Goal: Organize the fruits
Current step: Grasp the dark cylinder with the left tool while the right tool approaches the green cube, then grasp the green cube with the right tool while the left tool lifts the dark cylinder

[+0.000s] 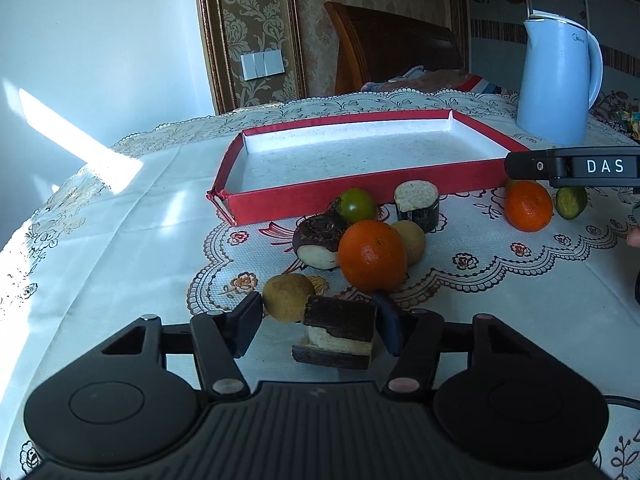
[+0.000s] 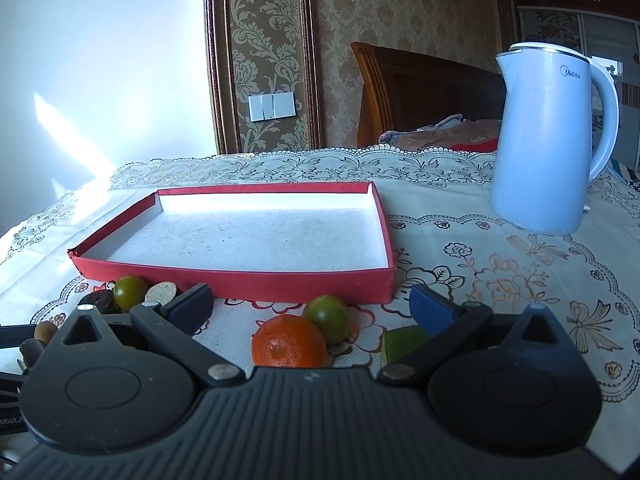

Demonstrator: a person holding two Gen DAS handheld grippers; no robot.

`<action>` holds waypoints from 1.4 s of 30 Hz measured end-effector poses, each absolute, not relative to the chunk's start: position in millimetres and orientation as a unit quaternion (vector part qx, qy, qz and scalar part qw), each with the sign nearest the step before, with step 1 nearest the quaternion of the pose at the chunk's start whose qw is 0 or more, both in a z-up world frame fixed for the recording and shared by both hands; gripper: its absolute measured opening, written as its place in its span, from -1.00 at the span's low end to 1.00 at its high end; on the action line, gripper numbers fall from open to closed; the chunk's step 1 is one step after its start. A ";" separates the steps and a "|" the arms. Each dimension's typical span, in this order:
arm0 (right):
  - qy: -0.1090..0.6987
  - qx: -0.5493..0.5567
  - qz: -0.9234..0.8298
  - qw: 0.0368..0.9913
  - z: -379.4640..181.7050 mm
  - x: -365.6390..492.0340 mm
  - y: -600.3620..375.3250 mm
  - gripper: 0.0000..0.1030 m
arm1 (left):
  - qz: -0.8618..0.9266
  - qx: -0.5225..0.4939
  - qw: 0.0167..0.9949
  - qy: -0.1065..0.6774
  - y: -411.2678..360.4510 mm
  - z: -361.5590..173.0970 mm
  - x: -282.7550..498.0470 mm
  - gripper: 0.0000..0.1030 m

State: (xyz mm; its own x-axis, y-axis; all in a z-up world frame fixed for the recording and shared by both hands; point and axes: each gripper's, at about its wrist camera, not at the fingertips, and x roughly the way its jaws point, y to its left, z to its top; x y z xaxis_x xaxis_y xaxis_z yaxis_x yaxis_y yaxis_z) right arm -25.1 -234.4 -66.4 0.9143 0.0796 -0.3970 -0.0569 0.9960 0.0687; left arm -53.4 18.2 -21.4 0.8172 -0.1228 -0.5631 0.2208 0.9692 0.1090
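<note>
Left wrist view. My left tool (image 1: 318, 308) is partly spread around a dark block (image 1: 338, 330), a cut chunk with a brown top and a pale layer. The right pad is at the block's edge. The left pad is clearly apart from it, so there is no pinch. The block sits on the desk (image 1: 120, 240), close in front of the camera and well short of the red tray (image 1: 304, 202), which has nothing in it.

I judge the block light and stiff, and its flat sides suit the pads; I'd take it across those two faces. The oranges look smooth and round and would likely roll, so I'd grip them across the middle, gently.

Count in this view:
- two oranges: near orange (image 1: 372, 256), far orange (image 1: 528, 206)
- two tan balls (image 1: 288, 296)
- one green round fruit (image 1: 356, 204)
- one green cut piece (image 1: 570, 202)
- one pale-topped cylinder (image 1: 416, 200)
- one dark cut root (image 1: 320, 244)
- one block
- one blue kettle (image 1: 560, 80), not part of the sort

Right wrist view. My right tool (image 2: 312, 304) is spread wide and holds nothing. One orange and one green round fruit lie on the desk between its fingers, untouched. A lime-green cut piece sits by the right finger. At the far left edge I count a second green round fruit, a cork-like disc and a dark lump. The small tan bits at that edge are too cut off to count. There is one tray with nothing in it, and one kettle.
</note>
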 end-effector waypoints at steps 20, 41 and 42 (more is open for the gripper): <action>0.249 0.044 0.049 0.966 -72.7 -58.9 -304.8 1.00 | -0.114 0.054 0.953 0.276 27.2 -18.8 -57.6 -0.11; 0.270 0.003 0.048 0.962 -75.6 -11.7 -292.4 -0.48 | -0.122 0.063 0.960 0.244 25.1 -14.5 -67.7 -0.11; 0.260 -0.004 0.044 0.965 -71.2 -12.8 -291.2 -0.49 | -0.121 0.063 0.961 0.242 25.0 -13.8 -67.9 -0.11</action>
